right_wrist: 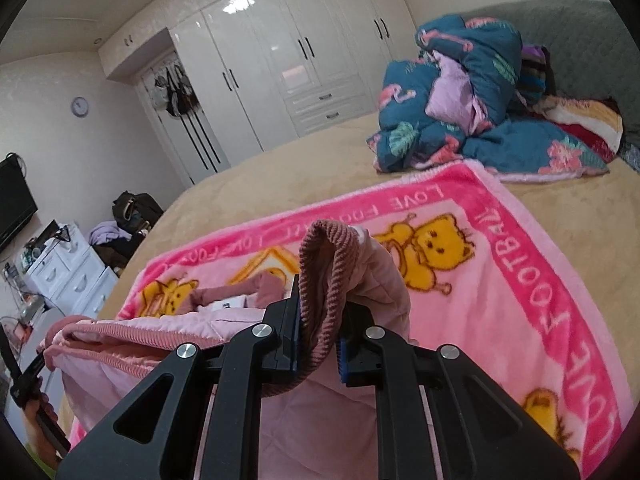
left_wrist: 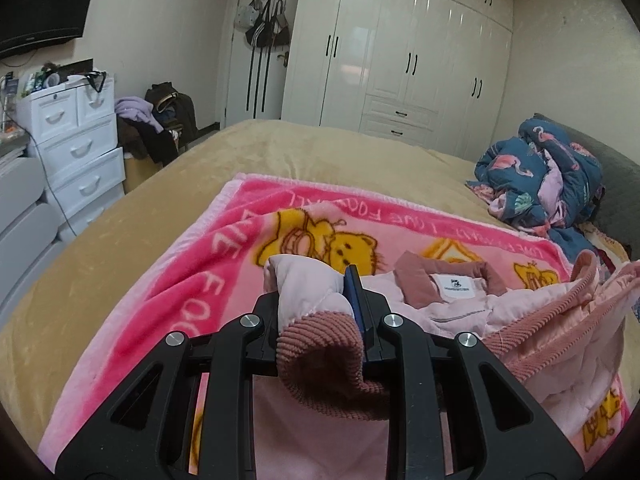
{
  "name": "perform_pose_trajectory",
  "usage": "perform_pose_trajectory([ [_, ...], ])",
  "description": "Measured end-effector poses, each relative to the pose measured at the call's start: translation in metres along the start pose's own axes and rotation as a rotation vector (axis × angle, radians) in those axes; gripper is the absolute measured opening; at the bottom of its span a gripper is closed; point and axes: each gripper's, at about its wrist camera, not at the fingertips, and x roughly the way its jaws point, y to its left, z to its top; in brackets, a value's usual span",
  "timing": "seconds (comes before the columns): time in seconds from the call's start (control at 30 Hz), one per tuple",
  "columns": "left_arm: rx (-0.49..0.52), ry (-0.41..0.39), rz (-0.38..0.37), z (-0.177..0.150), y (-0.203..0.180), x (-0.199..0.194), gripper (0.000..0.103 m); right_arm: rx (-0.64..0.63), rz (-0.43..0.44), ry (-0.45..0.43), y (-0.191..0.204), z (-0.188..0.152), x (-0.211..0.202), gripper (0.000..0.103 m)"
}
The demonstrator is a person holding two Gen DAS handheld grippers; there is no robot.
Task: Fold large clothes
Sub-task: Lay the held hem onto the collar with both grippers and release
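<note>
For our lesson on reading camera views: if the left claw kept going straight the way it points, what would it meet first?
Probably the pink jacket's collar area lying on the pink blanket; the left claw already grips a ribbed cuff. Depth is hard to judge.

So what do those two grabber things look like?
Both are black plastic claws. The left gripper has two angular arms with triangle-shaped holes, shiny round silver bolts at the joints, and a blue pad lining a finger. The right gripper looks just the same: black arms, silver bolts, blue ridged pads. No cables or writing show on either one.
</note>
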Motion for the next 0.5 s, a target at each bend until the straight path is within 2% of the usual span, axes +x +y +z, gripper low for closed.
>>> perform_pose_trajectory([
  [0.2,-0.015,0.036,-0.010,-0.005,0.007,0.027,0.018,-0.018,-0.054,0.055,-0.002,-0.007,0.041,0.013],
  [0.37,-0.010,0.061,0.007,-0.011,0.004,0.046,0.018,0.052,-0.041,0.079,-0.009,-0.012,0.063,0.017],
  [0.43,-0.012,0.071,0.010,-0.014,0.005,0.052,0.018,0.098,-0.009,0.080,-0.013,-0.013,0.066,0.026],
  [0.47,-0.011,0.074,0.009,-0.014,0.005,0.053,0.018,0.131,0.036,0.077,-0.017,-0.014,0.066,0.039],
  [0.5,-0.011,0.076,0.007,-0.014,0.005,0.054,0.018,0.167,0.087,0.065,-0.020,-0.015,0.063,0.062],
])
